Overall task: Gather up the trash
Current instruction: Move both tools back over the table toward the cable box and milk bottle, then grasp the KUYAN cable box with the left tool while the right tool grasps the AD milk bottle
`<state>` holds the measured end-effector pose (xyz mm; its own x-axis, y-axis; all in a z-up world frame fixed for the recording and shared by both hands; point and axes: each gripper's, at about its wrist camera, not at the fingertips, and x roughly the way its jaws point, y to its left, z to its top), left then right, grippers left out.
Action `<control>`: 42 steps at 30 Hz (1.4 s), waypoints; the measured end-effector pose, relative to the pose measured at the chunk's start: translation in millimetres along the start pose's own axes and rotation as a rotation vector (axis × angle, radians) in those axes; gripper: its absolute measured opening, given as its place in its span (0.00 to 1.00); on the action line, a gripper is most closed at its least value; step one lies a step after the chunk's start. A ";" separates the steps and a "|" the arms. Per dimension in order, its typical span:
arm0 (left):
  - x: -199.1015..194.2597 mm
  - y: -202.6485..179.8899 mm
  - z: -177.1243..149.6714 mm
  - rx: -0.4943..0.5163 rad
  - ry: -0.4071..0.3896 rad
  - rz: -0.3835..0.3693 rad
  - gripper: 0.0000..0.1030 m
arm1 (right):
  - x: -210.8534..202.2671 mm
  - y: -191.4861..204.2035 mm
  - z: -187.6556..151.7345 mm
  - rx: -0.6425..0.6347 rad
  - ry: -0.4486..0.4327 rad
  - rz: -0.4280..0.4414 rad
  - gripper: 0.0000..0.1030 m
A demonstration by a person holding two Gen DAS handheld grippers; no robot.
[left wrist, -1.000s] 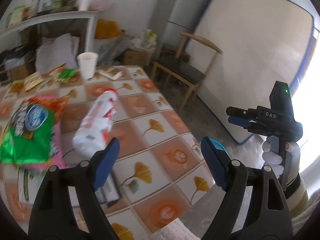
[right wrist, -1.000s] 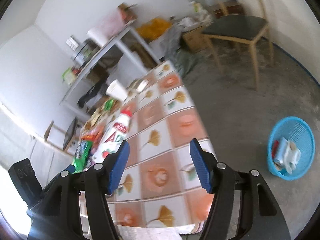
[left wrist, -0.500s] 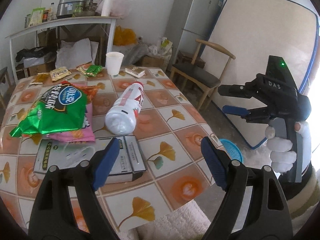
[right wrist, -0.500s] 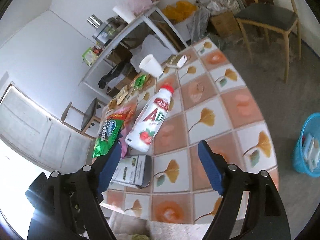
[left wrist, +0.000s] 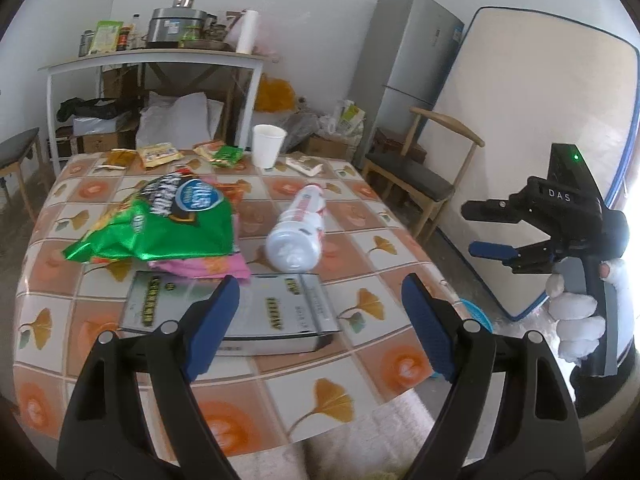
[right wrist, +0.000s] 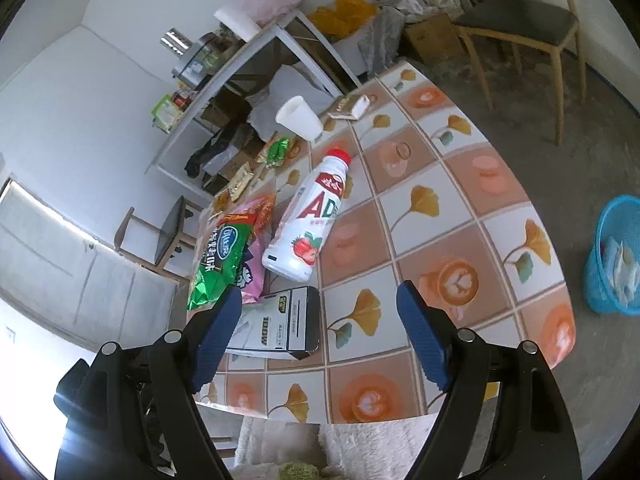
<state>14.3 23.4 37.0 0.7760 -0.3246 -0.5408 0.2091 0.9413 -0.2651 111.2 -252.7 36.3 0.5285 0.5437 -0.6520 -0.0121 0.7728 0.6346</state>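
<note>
A white drink bottle with a red cap [left wrist: 298, 232] [right wrist: 310, 216] lies on its side on the tiled table [left wrist: 360, 240] [right wrist: 460, 208]. A green snack bag [left wrist: 160, 220] [right wrist: 218, 260] lies over a pink bag, beside a flat silver box [left wrist: 256, 312] [right wrist: 280, 324]. A white paper cup [left wrist: 268, 146] [right wrist: 298, 118] and small wrappers [left wrist: 160, 154] stand at the far edge. My left gripper [left wrist: 320, 328] is open and empty above the near edge. My right gripper [right wrist: 320, 328] is open and empty; in the left wrist view it [left wrist: 480, 228] hovers off the table's right side.
A blue trash basket [right wrist: 616, 256] [left wrist: 474, 312] with some litter in it stands on the floor right of the table. A wooden chair [left wrist: 420, 172] [right wrist: 520, 24], a fridge [left wrist: 404, 52], a leaning mattress [left wrist: 540, 120] and a cluttered shelf [left wrist: 160, 56] stand behind.
Both cameras have pulled back and levelled, so the whole table top now shows. Both grippers stay open and empty. The trash on the table has not moved.
</note>
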 end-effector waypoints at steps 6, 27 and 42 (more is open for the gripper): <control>-4.9 33.8 -9.0 -0.041 -0.004 0.053 0.77 | 24.2 5.9 5.1 0.013 0.025 -0.035 0.75; -3.5 122.5 -33.2 -0.106 -0.034 0.038 0.76 | 106.1 41.2 51.8 0.002 0.055 -0.190 0.75; 63.7 166.5 -10.3 -0.188 0.107 0.106 0.39 | 209.9 68.8 71.7 -0.084 0.215 -0.265 0.75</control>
<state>92.4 158.5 -49.9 0.7182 -0.2419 -0.6524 0.0074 0.9402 -0.3405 282.1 -108.9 -27.1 0.3314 0.3702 -0.8679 0.0271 0.9157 0.4009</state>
